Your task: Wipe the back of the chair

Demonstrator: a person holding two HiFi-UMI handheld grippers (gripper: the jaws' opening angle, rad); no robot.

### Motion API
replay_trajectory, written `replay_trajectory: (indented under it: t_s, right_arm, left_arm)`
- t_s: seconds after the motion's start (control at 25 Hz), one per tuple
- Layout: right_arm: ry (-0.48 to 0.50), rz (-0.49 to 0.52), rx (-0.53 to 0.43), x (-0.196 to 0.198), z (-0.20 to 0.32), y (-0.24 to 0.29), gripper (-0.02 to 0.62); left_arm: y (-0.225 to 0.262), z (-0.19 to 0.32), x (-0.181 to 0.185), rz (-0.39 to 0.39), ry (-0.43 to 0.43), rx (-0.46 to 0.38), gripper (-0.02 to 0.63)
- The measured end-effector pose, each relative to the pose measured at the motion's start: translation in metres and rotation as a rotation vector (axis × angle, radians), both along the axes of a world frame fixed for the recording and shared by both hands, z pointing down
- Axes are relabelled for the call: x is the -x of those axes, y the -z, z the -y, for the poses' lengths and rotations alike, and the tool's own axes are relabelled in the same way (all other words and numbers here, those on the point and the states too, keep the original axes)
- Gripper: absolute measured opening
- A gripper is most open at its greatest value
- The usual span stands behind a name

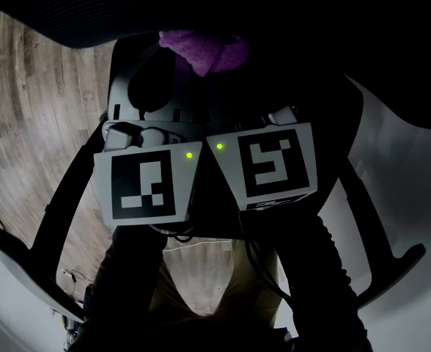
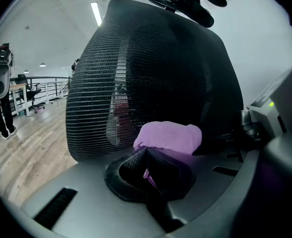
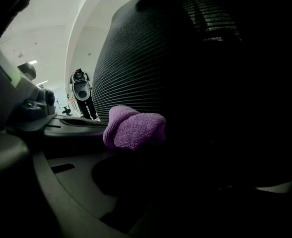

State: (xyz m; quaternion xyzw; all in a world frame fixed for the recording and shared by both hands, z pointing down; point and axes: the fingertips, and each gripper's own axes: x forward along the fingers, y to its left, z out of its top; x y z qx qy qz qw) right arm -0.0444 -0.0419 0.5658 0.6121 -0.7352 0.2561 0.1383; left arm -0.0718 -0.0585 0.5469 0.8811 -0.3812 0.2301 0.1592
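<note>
My left gripper (image 2: 147, 156) is clamped on the purple cloth (image 2: 168, 137), which lies against the chair back (image 2: 136, 73) just ahead. My right gripper (image 3: 141, 157) is too dark to read. I judge the wiping is under way, and I cannot see how much is left.
</note>
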Motion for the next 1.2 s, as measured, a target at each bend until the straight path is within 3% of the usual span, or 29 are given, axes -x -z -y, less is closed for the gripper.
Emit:
replay_trajectory:
  t_s: [1.2]
  right_arm:
    - [-0.129,0.018,-0.003,-0.071,-0.041,0.003,0.054]
  left_arm:
    - [0.005,-0.037,-0.074,0.014,-0.131,-0.009,0.008]
